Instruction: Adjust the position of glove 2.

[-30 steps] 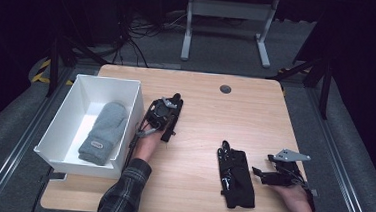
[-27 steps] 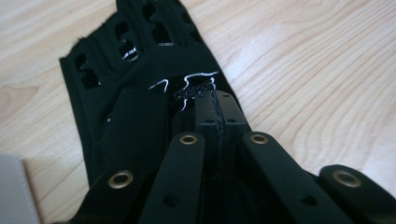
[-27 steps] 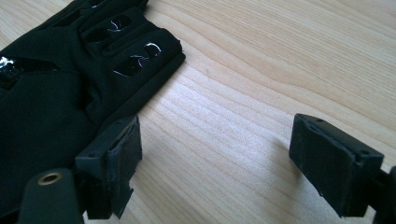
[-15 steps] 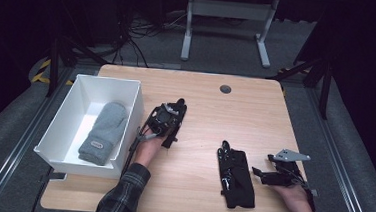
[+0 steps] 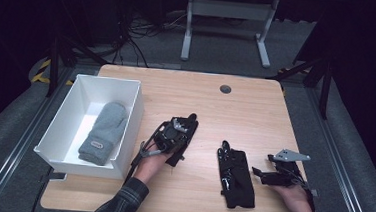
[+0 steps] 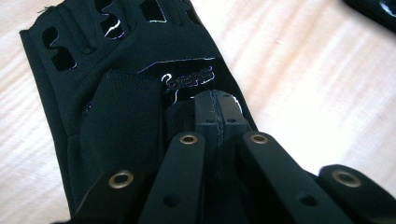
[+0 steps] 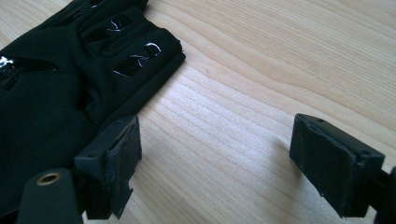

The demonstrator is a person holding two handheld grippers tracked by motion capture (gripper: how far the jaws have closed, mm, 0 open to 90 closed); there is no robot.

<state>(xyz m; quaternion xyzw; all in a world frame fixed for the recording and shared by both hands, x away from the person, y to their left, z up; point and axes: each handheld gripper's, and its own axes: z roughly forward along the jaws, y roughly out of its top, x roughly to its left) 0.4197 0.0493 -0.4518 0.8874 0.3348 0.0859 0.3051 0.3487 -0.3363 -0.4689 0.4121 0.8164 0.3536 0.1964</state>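
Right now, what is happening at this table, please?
A person is sorting gloves with two hand-held grippers. The left gripper is shut on a black glove near the middle of the wooden table, beside the white bin, where a grey mitten already lies. The right gripper rests open beside a second black glove, not gripping it.

Black glove (image 5: 236, 177) with glossy markings, grey mitten (image 5: 103, 132), white bin (image 5: 129, 127), pale wood-grain table (image 5: 236, 109)
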